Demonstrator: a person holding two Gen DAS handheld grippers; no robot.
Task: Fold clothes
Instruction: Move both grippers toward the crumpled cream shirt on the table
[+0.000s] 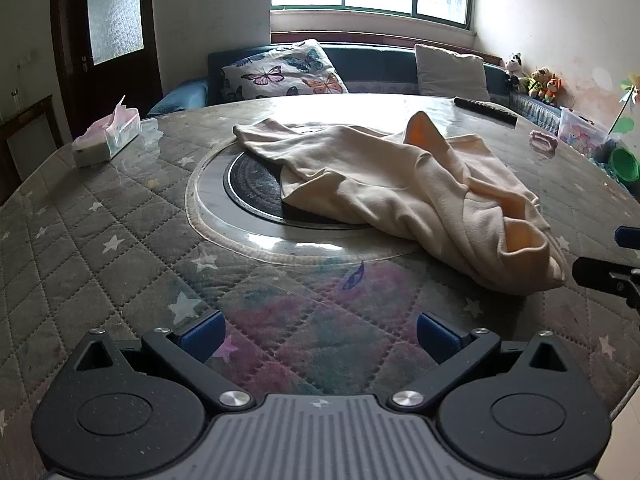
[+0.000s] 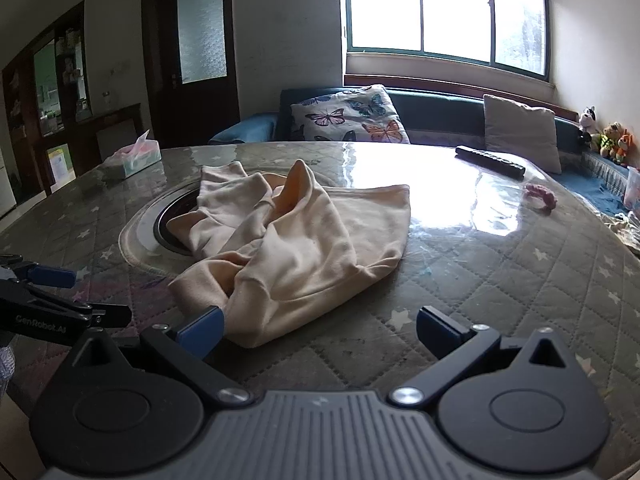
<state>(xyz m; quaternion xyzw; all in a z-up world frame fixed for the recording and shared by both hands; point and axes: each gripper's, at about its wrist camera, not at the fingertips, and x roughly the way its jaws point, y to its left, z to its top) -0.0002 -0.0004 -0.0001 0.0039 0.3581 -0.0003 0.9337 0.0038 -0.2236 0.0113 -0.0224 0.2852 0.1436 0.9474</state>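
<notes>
A cream garment (image 1: 392,184) lies crumpled on the round table, partly over the dark centre disc (image 1: 256,184). It also shows in the right wrist view (image 2: 296,248), close in front. My left gripper (image 1: 320,334) is open and empty, above the table's near edge, short of the garment. My right gripper (image 2: 318,330) is open and empty, its left fingertip (image 2: 202,328) just beside the garment's near hem. The right gripper's tips show at the left wrist view's right edge (image 1: 612,258). The left gripper shows at the right wrist view's left edge (image 2: 60,292).
The table has a quilted star-patterned cover (image 1: 100,248) under clear plastic. A tissue box (image 1: 108,136) stands far left, a remote (image 2: 490,160) and a pink object (image 2: 542,198) far right. A sofa with cushions (image 1: 280,72) and toys lies behind.
</notes>
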